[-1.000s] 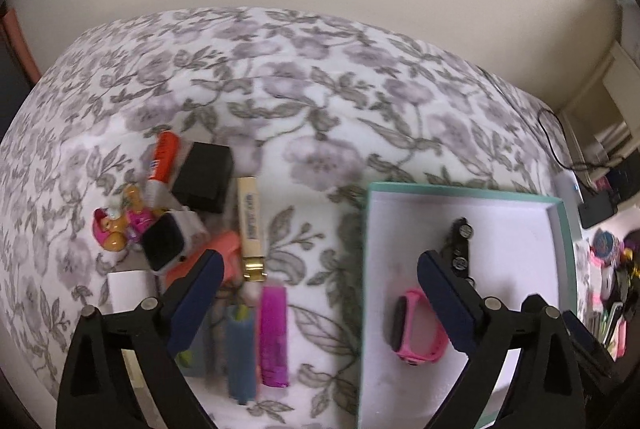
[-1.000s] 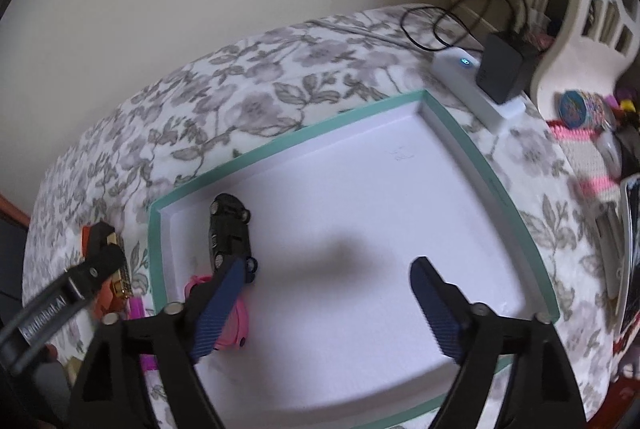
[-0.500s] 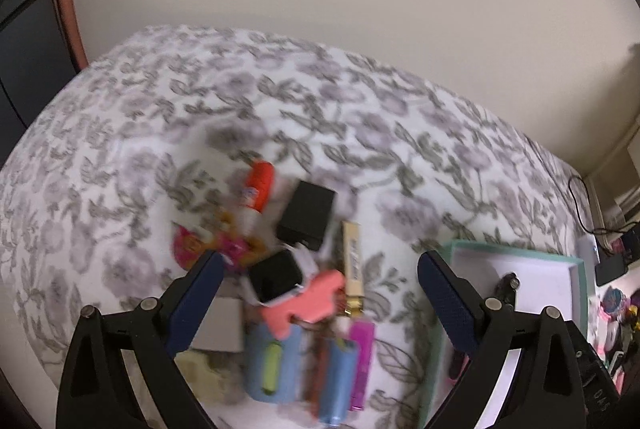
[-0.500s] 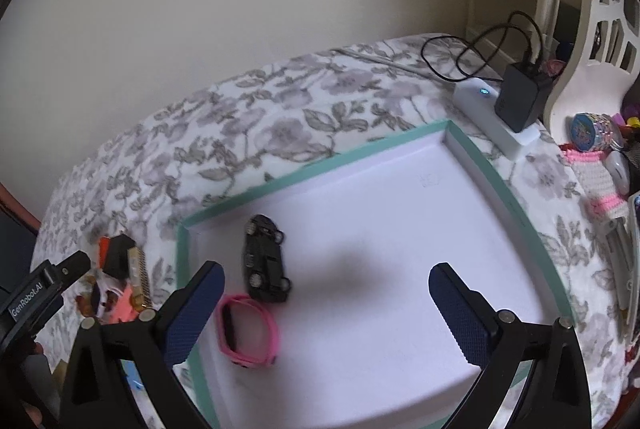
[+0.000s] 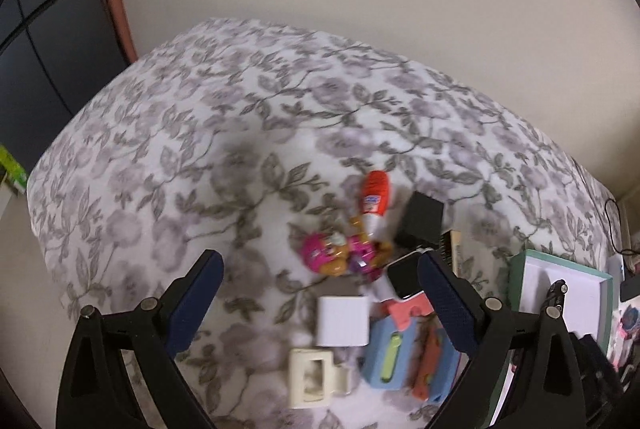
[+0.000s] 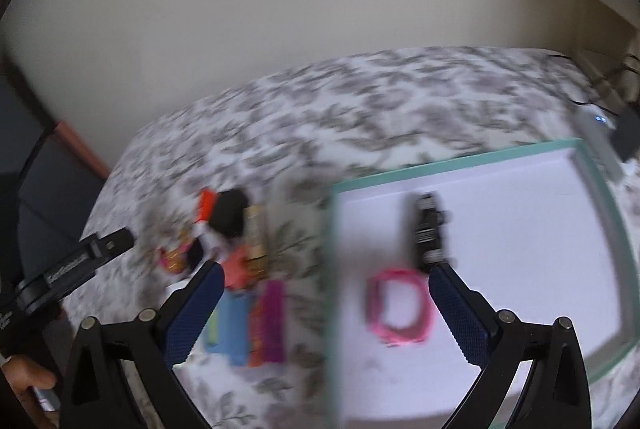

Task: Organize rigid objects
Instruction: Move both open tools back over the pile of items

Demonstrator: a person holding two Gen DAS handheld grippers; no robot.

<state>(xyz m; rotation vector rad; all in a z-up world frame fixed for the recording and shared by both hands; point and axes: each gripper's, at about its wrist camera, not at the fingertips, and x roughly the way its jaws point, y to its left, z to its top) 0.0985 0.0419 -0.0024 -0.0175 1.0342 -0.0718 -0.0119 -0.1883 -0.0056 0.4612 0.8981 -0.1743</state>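
- Left gripper (image 5: 320,293): jaws spread wide, nothing between them, hovering over the pile at lower centre of the left wrist view. Right gripper (image 6: 324,309): also spread wide & empty, straddling the tray's left rim.
- Nearest to our left fingers: white cube (image 5: 343,321) at centre-low, cream buckle-like piece (image 5: 312,381) just below it, smartwatch (image 5: 406,275) touching the right finger pad (image 5: 448,303).
- Further out: pink toy figure (image 5: 340,253), orange-red tube (image 5: 375,203), black box (image 5: 422,225), blue case (image 5: 394,355) at lower right.
- Tray (image 6: 592,173) fills the right half of the right wrist view; it already holds 2 items, black toy car (image 6: 428,229) & pink band (image 6: 400,307).
- Our call: step in hand = pick next item w/ left. White cube looks the easiest, its flat sides suit the pads; centre it, close squarely.
- Pile is tight, so we should come down straight & not nudge neighbours.
- Right view is blurred; steady before placing.
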